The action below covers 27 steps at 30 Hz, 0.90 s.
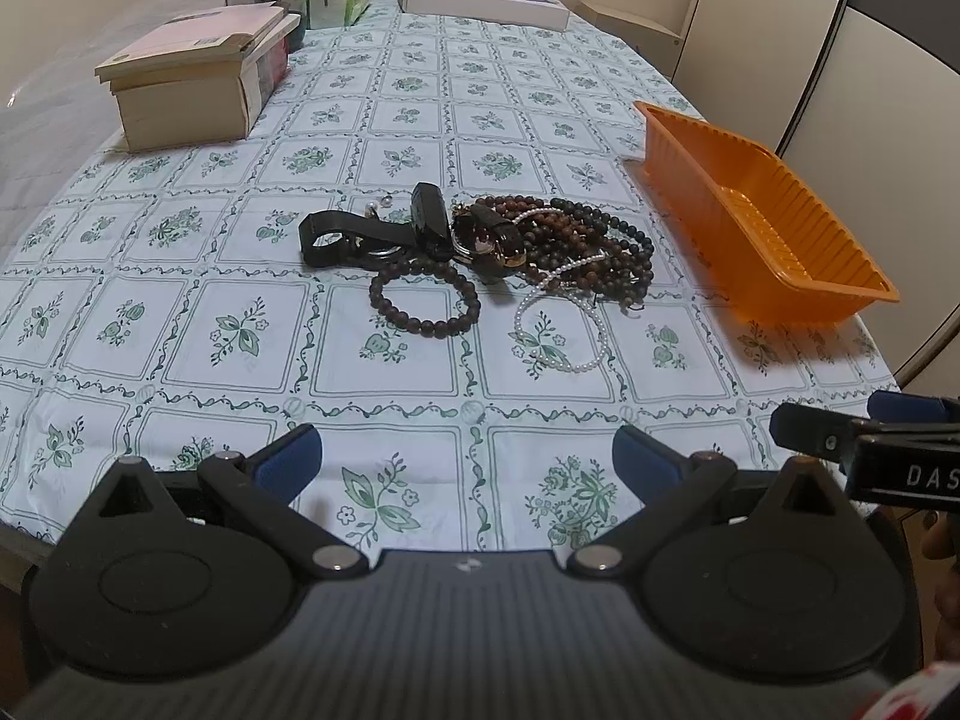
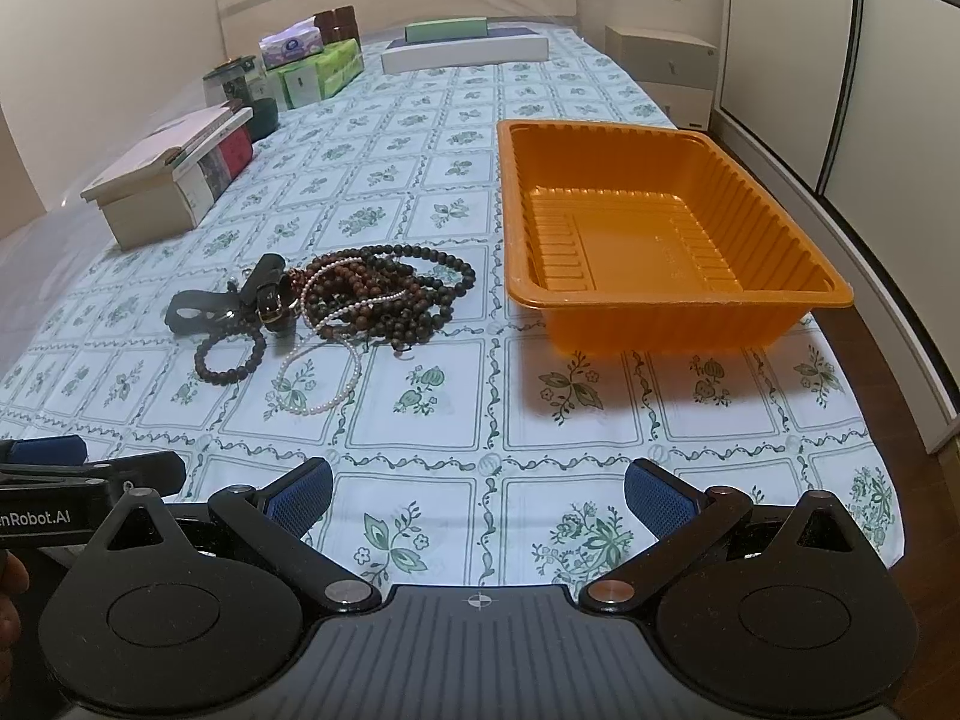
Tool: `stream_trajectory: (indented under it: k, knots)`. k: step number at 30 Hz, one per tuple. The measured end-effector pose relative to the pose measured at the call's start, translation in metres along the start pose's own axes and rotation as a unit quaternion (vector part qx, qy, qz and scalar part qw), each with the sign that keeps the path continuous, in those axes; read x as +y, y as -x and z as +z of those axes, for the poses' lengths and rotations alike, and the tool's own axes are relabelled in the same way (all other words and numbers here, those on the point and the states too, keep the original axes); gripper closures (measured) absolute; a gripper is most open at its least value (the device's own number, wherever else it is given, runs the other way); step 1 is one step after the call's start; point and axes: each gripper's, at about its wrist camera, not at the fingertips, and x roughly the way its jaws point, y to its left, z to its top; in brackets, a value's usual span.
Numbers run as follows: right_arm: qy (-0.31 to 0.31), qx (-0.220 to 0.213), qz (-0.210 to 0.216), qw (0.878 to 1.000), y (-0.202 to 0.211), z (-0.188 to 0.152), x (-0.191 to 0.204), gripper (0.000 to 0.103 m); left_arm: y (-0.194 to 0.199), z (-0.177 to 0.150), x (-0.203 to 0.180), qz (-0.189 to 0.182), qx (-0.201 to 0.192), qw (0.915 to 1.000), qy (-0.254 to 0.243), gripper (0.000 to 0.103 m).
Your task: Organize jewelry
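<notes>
Floral tablecloth carries the jewelry pile mid-table, stretched crosswise, left of the orange tray near its right edge; only my right view shows the tray's bare floor. My left gripper and right gripper hover released.

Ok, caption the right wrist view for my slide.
Open right hand-held gripper faces an empty orange tray beside tangled jewelry.

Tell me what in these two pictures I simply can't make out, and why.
- Jewelry pile: in both views the dark bead strands, the pearl strand and the watch overlap, so how many pieces lie there stays unclear.
- Orange tray: in the left view its near wall hides part of the floor; the right view shows the tray with nothing in it.
- Right tool: cut off by the left view's edge.
- Box labels at the far end: too small to read.
</notes>
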Motion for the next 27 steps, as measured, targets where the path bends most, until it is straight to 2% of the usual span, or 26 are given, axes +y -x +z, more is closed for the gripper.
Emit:
stream_trajectory:
  k: [27]
  knots:
    - [-0.002, -0.001, -0.003, 1.000, -0.0016, -0.0028, -0.0009, 0.000, 0.0018, -0.0017, 0.0007, -0.001, 0.000, 1.0000, 0.001, 0.001]
